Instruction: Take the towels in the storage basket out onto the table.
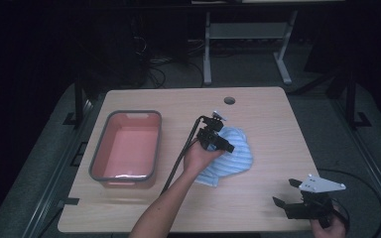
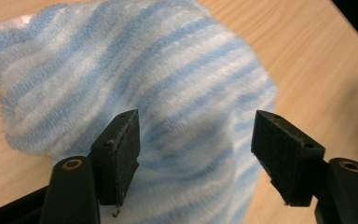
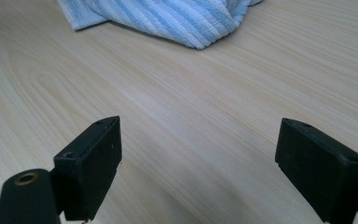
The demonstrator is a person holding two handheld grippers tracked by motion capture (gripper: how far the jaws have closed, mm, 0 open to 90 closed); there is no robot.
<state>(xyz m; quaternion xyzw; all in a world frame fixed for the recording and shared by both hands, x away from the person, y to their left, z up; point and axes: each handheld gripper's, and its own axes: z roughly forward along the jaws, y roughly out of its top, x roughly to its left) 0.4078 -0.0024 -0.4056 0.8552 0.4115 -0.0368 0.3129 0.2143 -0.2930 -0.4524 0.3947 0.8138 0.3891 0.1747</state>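
Blue-and-white striped towel (image 1: 232, 156) lies bunched near the middle of the wooden table (image 1: 273, 114), right of the pink bin (image 1: 127, 147). Left forearm reaches in from the bottom edge, angled up and right; left hand (image 1: 198, 157) grips the left gripper (image 1: 217, 141) at the towel's left edge. In the left gripper view its jaws stand wide apart over the towel (image 2: 168, 84), nothing between them. Right gripper (image 1: 284, 192) hangs low over the table's near right corner, well apart from the towel, held by the right hand (image 1: 330, 229). Its jaws also spread wide, above bare wood.
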